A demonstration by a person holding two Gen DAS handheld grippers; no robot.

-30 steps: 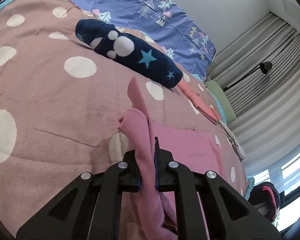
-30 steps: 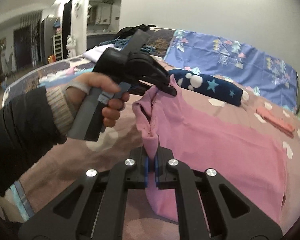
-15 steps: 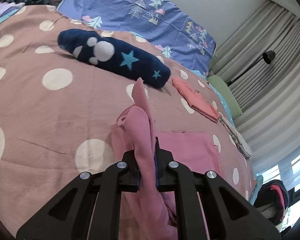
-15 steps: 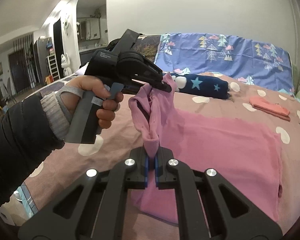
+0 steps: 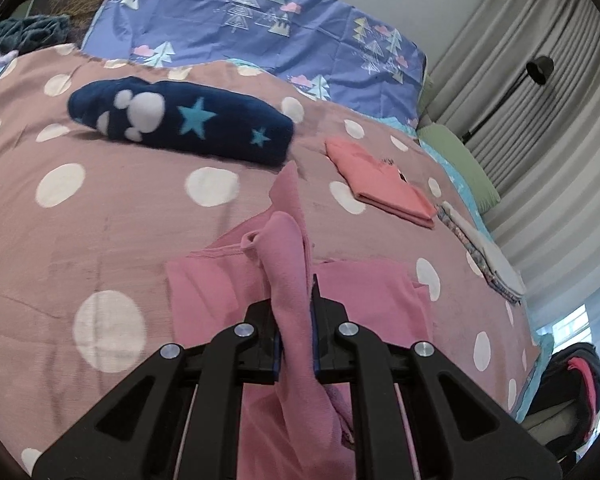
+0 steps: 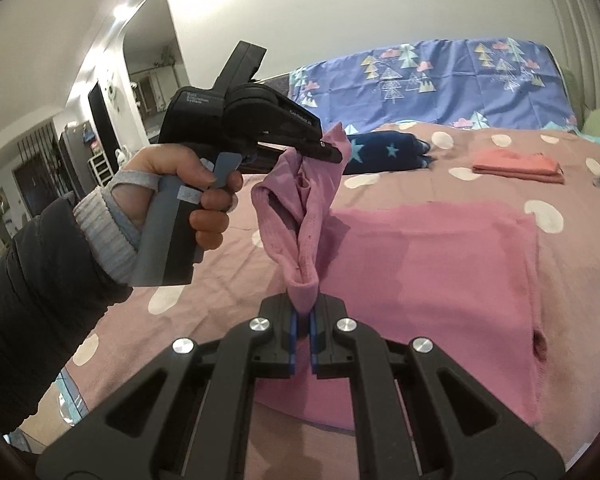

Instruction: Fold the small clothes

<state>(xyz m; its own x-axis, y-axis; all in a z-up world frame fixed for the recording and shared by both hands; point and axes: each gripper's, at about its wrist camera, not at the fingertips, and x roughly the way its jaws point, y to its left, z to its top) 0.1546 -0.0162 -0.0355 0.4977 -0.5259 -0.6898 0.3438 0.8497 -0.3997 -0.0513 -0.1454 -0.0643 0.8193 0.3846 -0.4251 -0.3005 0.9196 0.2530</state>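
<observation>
Polka-dotted bedspread point(image 5: 100, 208) had slid by as both clamped grippers, left gripper point(image 5: 294, 340) and right gripper point(image 6: 303, 320), carried the pink garment's point(image 6: 440, 264) pinched edge across, mid-fold.

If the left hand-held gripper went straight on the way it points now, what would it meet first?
Probably the flat part of the pink garment on the bedspread, just ahead of the left hand-held gripper; depth is unclear.

The pink garment point(image 5: 300, 412) runs off the near edge under the left claw point(image 5: 294, 344). Far right, a patterned folded stack point(image 5: 484, 256) is too blurred to identify. The dark bag point(image 5: 572, 384) is cut off at the right edge.
</observation>
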